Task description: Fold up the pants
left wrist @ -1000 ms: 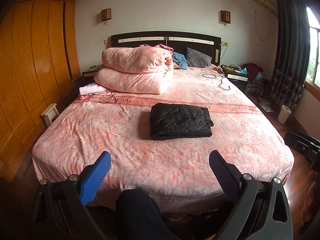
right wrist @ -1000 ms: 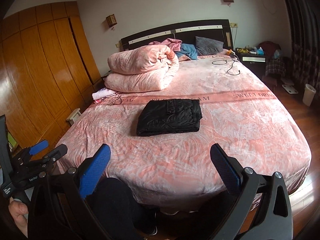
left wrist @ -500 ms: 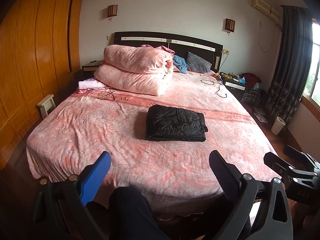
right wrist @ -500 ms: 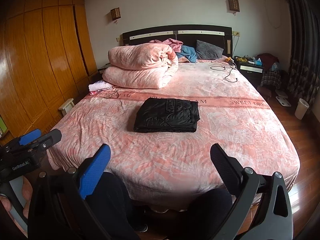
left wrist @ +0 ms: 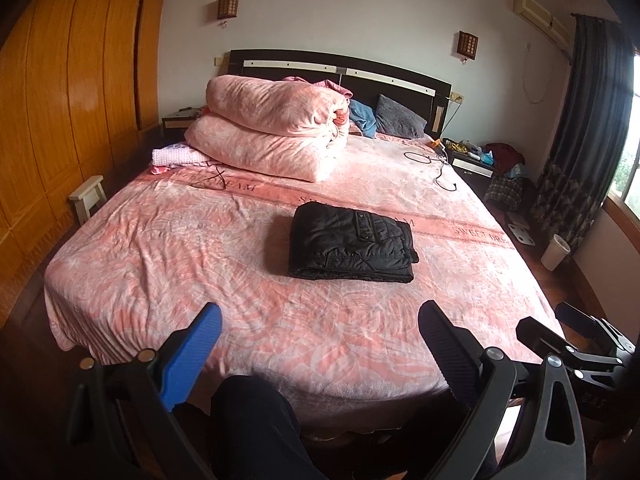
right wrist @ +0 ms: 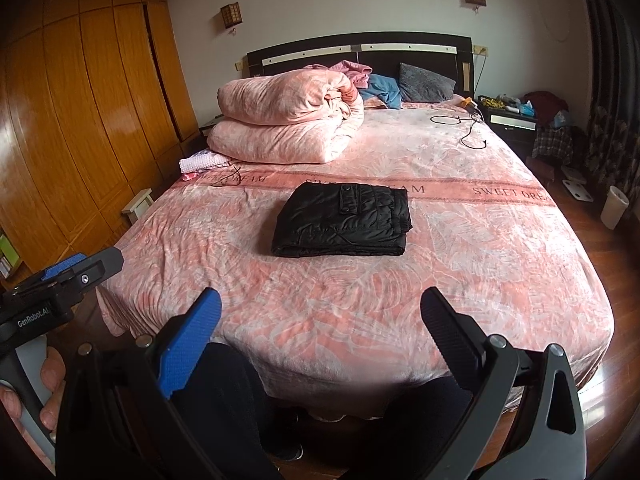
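Resting mid-bed point(left wrist: 160, 264), pants point(left wrist: 352, 248) look fully folded; left gripper point(left wrist: 316, 334) and right gripper point(right wrist: 318, 320) hang clear, jaws released, grasping nothing.

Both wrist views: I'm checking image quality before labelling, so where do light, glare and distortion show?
Left wrist view: daylight from the window at right; the wardrobe bows with fisheye. Right wrist view: glare on the wardrobe; black pants stay sharp; dark corners.
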Tool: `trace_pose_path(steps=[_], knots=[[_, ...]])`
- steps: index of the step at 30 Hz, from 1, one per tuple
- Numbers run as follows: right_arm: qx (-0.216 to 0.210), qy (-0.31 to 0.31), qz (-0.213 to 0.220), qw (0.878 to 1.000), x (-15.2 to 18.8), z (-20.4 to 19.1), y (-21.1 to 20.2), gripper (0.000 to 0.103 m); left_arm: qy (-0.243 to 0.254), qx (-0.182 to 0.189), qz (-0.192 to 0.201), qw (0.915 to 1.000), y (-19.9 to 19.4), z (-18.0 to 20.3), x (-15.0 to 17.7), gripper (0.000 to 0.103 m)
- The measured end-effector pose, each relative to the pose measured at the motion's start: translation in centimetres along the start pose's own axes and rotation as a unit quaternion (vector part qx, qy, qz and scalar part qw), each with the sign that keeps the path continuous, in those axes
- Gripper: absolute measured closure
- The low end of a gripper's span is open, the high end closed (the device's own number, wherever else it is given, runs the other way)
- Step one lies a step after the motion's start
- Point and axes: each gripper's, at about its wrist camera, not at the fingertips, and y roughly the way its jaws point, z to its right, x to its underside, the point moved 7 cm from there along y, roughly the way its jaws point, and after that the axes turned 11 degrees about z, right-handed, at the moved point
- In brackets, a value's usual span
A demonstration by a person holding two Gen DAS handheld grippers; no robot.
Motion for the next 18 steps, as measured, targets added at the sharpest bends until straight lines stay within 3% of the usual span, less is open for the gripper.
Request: trace_pose_path(steps=[13,18], knots=[[0.001,0.0,0.003,1.0,-0.53,0.35,0.79,0.003,0.012,0.007,-0.002,0.9999,0.67,0.68,-0.51,0.004],[0.0,-0.001,0.003,1.0,-0.55,0.3,0.81,0.003,0.014,-0.009,-0.001,0.9999,0.84,-0.03,-0.67,0.004]])
